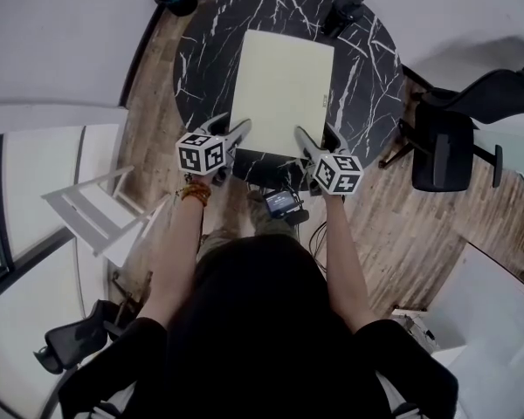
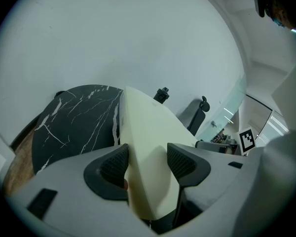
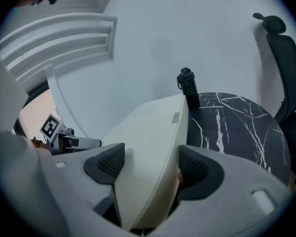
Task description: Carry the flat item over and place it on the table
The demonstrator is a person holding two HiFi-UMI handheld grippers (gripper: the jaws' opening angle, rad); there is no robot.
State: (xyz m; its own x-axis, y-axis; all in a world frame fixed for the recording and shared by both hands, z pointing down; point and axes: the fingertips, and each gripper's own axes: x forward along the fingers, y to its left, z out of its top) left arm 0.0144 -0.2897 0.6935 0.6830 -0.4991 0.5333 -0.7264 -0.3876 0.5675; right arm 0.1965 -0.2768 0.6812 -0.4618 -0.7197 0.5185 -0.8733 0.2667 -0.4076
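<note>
Head view, looking steeply down: a person stands at a round black marble-patterned table (image 1: 201,68) and holds a pale yellow board (image 1: 282,85) by its near edge, a gripper in each hand. The left gripper (image 1: 232,134) has the near left corner and the right gripper (image 1: 317,138) the near right corner, both at the table's near side. The board stretches away over the middle of the table top, its long sides running from the person toward the far rim. Whether it rests flat on the top or hangs just above it cannot be told. A dark bottle (image 1: 342,11) stands on the table just beyond the board's far right corner. A black office chair (image 1: 450,138) stands on the wooden floor (image 1: 410,234) to the right of the table, and a white rack (image 1: 92,208) lies to the left, near the person.

Left gripper view: the two dark fingers (image 2: 113,164) are clamped on the board's edge, one on each face, with the sheet filling the narrow gap between them.

Right gripper view: the fingers (image 3: 195,169) are likewise pressed onto the board's edge from both faces. The bottle rises past the board's far corner and the table top shows to the right.
</note>
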